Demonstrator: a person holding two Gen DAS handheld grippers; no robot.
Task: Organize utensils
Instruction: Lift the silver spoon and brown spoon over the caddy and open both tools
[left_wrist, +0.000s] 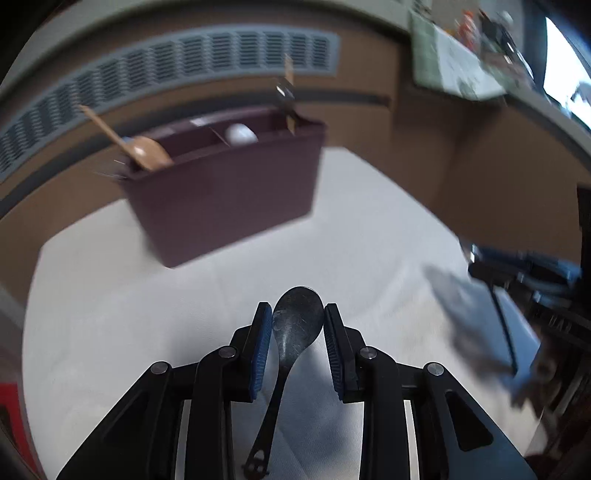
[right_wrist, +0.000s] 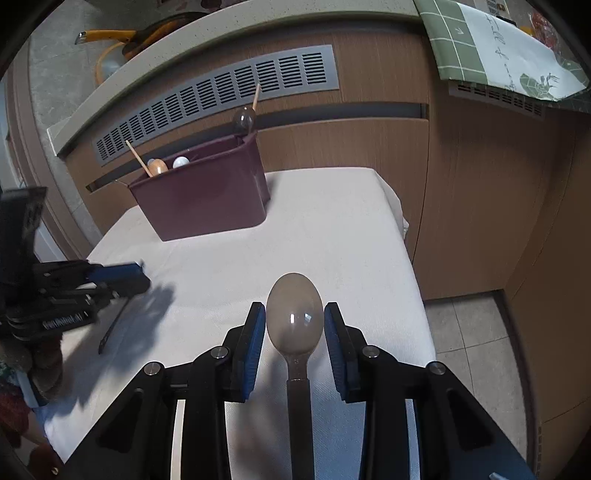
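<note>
A dark maroon utensil holder (left_wrist: 221, 192) (right_wrist: 203, 199) stands at the far end of a white-covered table (left_wrist: 147, 314) (right_wrist: 314, 229). It holds a tan wooden spoon (left_wrist: 144, 151) (right_wrist: 157, 166), a white spoon (left_wrist: 241, 133) (right_wrist: 181, 161) and a clear spoon (right_wrist: 244, 120). My left gripper (left_wrist: 297, 317) is shut on a black spoon (left_wrist: 295, 325), bowl forward. My right gripper (right_wrist: 294, 317) is shut on a grey translucent spoon (right_wrist: 294, 317), bowl forward. The left gripper also shows at the left edge of the right wrist view (right_wrist: 110, 280), with the black spoon's handle (right_wrist: 114, 325) hanging below it.
A wooden cabinet wall with a grey vent grille (right_wrist: 221, 99) runs behind the table. A green and white cloth (right_wrist: 498, 51) hangs over the counter edge at upper right. Tiled floor (right_wrist: 465, 339) lies off the table's right edge. Yellow-handled tools (right_wrist: 110, 37) lie on the counter.
</note>
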